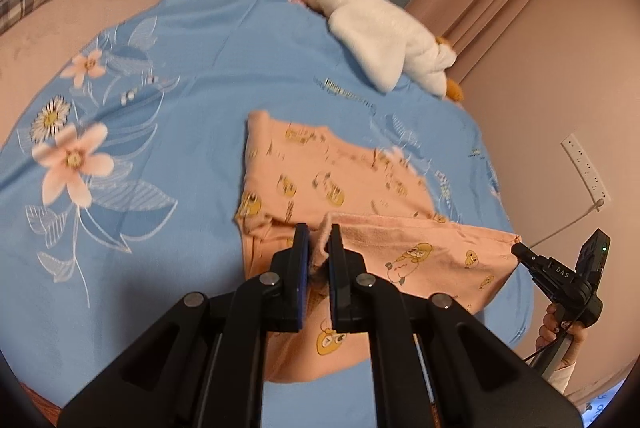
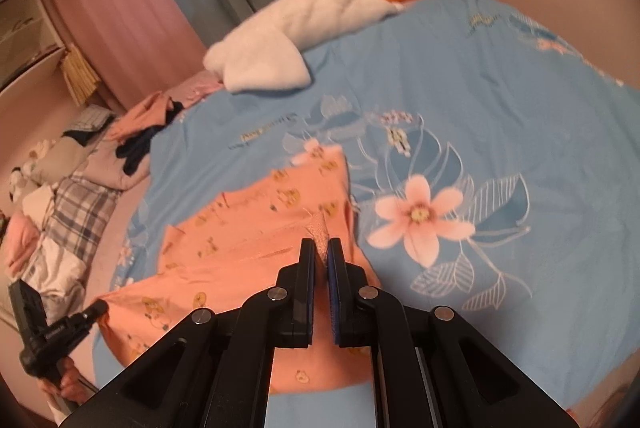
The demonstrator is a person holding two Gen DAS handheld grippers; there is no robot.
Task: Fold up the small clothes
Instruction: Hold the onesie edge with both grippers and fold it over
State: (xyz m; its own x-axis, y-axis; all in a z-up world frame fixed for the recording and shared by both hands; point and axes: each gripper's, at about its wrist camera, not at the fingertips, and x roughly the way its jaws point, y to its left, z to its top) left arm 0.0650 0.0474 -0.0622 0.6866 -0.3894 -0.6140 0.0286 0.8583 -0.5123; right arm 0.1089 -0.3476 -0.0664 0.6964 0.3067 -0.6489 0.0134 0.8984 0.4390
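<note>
Blue floral bedspread [image 1: 192,76] under a peach duck-print garment [image 1: 320,168].
Left gripper [image 1: 319,248] and right gripper [image 2: 321,256] each have jaws pinching its hem at 6 o'clock.

The garment [image 1: 328,172] lies on the bedspread [image 1: 200,68] before me, its near edge raised between my left claw [image 1: 319,248] and right claw [image 2: 322,256]; the plush toy [image 1: 380,40] lies behind it.

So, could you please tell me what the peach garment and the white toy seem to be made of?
The peach garment looks like soft matte knit cotton: it drapes limply and shows a fuzzy inner face at the edge held in the left gripper. The white toy appears to be fluffy plush, judging by its fuzzy pile.
</note>
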